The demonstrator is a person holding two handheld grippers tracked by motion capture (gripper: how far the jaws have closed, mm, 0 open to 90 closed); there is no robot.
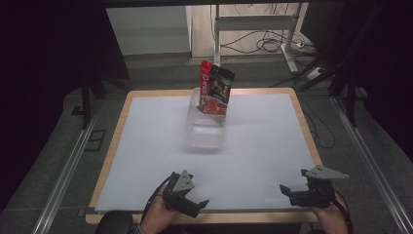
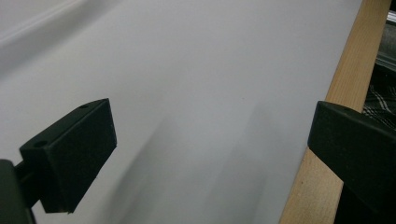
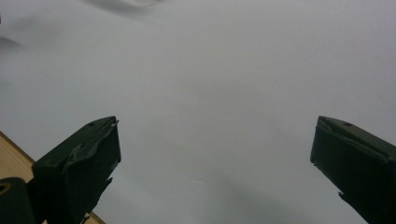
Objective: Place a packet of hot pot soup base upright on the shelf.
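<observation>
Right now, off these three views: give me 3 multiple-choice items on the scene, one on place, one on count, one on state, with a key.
1. Where does the red-and-black packet stand?
A. at the table's far edge, at the far end of the clear bin
B. at the near edge, between the grippers
C. on the floor right of the table

2. How many grippers sit at the near edge?
A. one
B. two
C. three

3. How do the jaws of both grippers stand?
A. shut on the packet
B. shut on nothing
C. open, with nothing between them

Key:
1 A: in the high view the packet rises at the far end of the clear bin, near the far edge.
2 B: left gripper and right gripper, one in each hand.
3 C: each gripper view shows jaws wide apart over the bare white sheet.
</observation>
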